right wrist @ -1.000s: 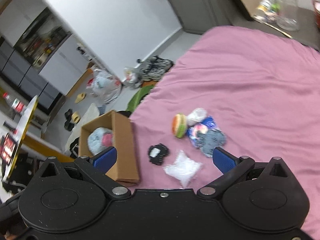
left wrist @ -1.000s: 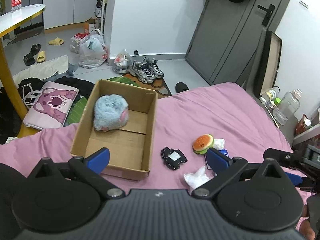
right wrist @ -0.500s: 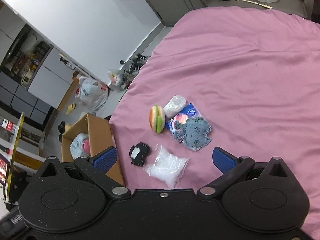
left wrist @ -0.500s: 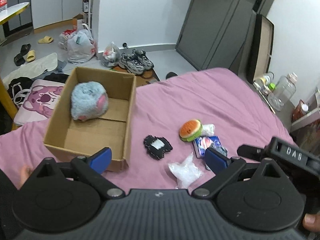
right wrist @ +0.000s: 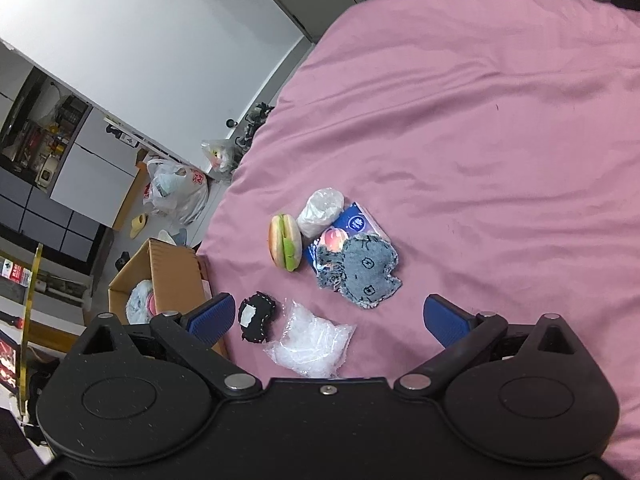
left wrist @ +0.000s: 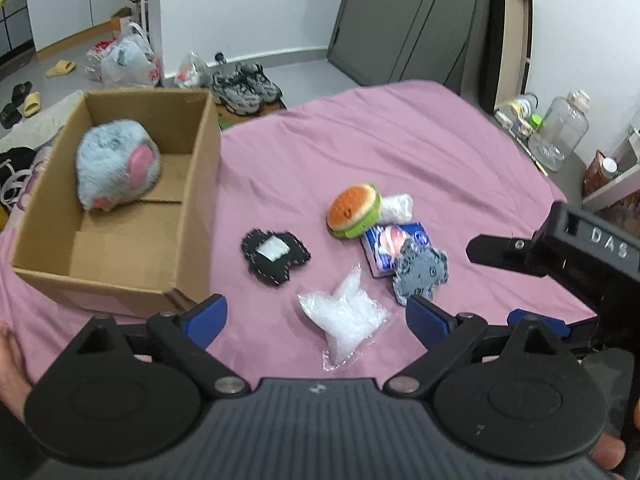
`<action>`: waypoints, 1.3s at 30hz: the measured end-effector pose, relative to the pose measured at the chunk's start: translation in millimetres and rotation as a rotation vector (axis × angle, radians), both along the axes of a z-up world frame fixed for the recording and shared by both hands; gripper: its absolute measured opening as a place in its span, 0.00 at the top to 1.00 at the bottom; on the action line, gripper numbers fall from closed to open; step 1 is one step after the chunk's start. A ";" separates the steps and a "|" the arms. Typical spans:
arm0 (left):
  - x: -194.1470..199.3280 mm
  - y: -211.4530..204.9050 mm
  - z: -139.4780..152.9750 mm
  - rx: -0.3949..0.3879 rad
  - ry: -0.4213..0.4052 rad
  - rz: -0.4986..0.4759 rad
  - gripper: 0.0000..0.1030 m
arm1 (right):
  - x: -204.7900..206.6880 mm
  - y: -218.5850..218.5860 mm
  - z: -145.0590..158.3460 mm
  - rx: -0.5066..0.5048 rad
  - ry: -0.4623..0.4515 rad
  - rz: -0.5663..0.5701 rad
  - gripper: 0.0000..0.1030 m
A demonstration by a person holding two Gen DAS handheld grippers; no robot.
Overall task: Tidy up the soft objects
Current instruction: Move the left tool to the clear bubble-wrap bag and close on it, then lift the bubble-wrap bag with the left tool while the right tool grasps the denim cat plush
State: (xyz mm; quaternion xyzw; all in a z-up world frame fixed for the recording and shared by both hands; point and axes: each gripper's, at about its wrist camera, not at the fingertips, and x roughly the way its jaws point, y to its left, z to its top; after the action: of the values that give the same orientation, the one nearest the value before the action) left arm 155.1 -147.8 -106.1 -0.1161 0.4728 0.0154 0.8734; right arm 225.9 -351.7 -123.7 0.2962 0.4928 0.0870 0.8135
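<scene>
Over the last second we have brought both grippers down toward the loose items on the pink bedspread (left wrist: 420,152), so the items now fill the centre of both views where they earlier sat smaller and higher. The left gripper (left wrist: 316,316) has just been closing slightly, yet its jaws stand wide apart with nothing between the pads; the clear plastic bag (left wrist: 346,316) lies on the bedspread just ahead of them, lower centre of the left view. The right gripper (right wrist: 328,316) is likewise spread and empty, with the same bag at lower centre of its view. The cardboard box (left wrist: 200,184) sits at the left of the left view and already holds the fluffy grey-and-pink plush (left wrist: 116,172). Outside it are the burger plush (left wrist: 354,210), the black patch (left wrist: 274,254), the grey fabric piece (left wrist: 420,272), the blue packet (left wrist: 386,244) beneath it and a white wad (left wrist: 398,208). We judge this an approach to the next pick, most likely the bag; most of the sorting is not yet done.
</scene>
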 end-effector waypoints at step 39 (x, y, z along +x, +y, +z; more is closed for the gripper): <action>41.0 -12.3 -68.7 -0.062 0.110 0.046 0.71 | 58.2 29.0 -66.2 -0.145 0.138 0.090 0.13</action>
State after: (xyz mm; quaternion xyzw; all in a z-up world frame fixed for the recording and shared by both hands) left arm 196.1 -160.1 -174.7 -0.1528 0.5174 0.0272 0.8416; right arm 284.2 -322.7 -189.8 0.2192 0.5656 0.0670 0.7921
